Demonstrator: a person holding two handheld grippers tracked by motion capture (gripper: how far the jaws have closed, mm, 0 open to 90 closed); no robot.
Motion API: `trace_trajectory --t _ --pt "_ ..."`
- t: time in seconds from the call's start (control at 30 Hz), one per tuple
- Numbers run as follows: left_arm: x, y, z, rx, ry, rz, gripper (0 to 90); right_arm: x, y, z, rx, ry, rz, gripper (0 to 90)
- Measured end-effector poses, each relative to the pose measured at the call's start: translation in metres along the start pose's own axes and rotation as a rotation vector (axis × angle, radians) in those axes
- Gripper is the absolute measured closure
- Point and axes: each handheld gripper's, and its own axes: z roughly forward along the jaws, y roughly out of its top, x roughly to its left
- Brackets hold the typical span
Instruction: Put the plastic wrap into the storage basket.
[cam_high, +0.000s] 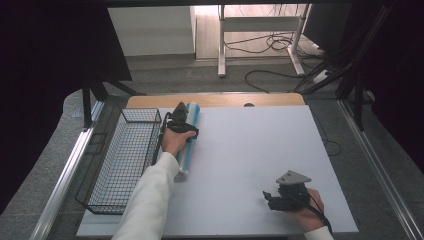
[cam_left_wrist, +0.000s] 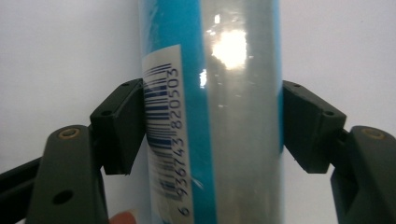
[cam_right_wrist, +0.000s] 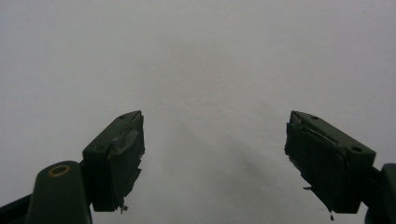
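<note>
A long blue and clear roll (cam_high: 186, 159) with a barcode label lies on the white tabletop (cam_high: 250, 145), just right of the wire basket. My left gripper (cam_high: 179, 110) sits over its far part. In the left gripper view, the roll (cam_left_wrist: 224, 93) runs upright between the jaws of the left gripper (cam_left_wrist: 212, 126), and both pads (cam_left_wrist: 119, 126) touch its sides, shut on it. My right gripper (cam_high: 268, 198) rests near the front right of the table. Its jaws in the right gripper view (cam_right_wrist: 212, 154) stand wide apart over bare white surface with nothing between them.
A black wire basket (cam_high: 141, 110) stands along the table's left side, close beside the roll. A wooden strip (cam_high: 215, 100) borders the far edge. Beyond are floor cables and desk legs. A white-sleeved forearm (cam_high: 150, 200) crosses the front left.
</note>
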Motion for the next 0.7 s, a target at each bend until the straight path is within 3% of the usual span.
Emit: trace_trajectory --t 0.17,0.27,0.5,0.7 --pt "-0.007 0.001 0.003 0.007 0.025 0.017 30.0 -0.001 0.0 0.0 -0.002 -0.004 0.003 20.1" --pt "-0.005 0.001 0.002 0.007 0.019 0.012 30.7 -0.001 0.0 0.0 0.0 -0.007 0.002 20.1" --pt "0.001 0.0 -0.002 0.025 -0.046 0.007 31.3 -0.002 0.0 0.0 -0.002 -0.016 0.006 20.1" --pt "-0.001 0.0 -0.02 0.024 -0.078 0.03 31.3 0.0 0.001 -0.001 -0.009 -0.017 0.001 20.1"
